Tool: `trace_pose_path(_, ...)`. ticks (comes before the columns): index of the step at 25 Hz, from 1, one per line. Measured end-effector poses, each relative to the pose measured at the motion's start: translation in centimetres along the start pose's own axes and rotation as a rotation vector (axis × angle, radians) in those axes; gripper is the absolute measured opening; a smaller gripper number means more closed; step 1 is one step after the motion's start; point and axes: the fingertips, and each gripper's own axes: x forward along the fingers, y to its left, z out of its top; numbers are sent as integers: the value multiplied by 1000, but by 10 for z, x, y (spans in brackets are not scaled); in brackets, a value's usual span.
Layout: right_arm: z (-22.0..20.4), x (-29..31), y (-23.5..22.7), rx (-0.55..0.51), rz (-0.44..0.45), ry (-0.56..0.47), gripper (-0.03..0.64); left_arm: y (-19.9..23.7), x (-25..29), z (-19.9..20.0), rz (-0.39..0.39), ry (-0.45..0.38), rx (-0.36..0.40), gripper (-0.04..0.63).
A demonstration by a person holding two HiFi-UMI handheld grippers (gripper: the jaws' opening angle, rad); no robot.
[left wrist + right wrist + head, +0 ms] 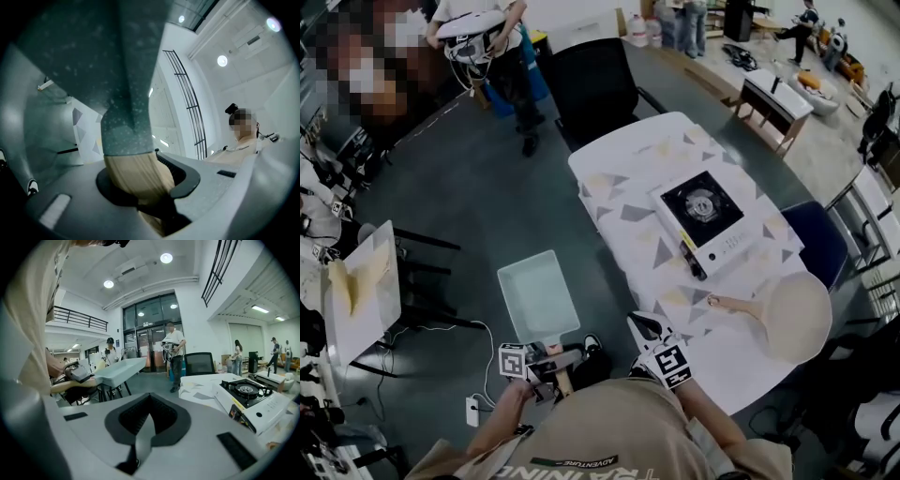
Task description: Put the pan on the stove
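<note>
The left gripper [551, 356] pinches the square pan [539, 295] by its handle [136, 180], left of the table [619, 178]. The right gripper [645, 326] is squeezed closed on nothing. The stove [705, 208] sits far right.

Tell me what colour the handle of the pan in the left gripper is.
The handle is pale wooden tan, clearest in the left gripper view.

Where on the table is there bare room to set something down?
The far end of the white triangle-patterned table, between the white gas stove and the black office chair, is bare. The near right corner is crowded by the round beige wooden-handled pan.
</note>
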Motion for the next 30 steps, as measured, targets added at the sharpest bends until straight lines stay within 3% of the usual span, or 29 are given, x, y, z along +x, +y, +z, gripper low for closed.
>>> trace_pose_path(8, 39, 40, -28, -3, -98, -19, -2, 10, 5, 64, -28, 150, 2, 104)
trace_pose_path(15, 48, 66, -34, 35, -222, -10, -2, 28, -1, 102, -54, 278, -1, 104)
trace_pose_path(18, 48, 69, -44, 53, -295, -15, -2, 31, -1, 117, -101, 298, -33, 104)
trace_pose_path(21, 44, 69, -55, 79, -349, -1, -2, 41, 1, 128, -100, 332, -40, 104)
trace_pose_path(30, 36, 100, -112, 144, -391, -14, -2, 70, 37, 178, -141, 377, -100, 104)
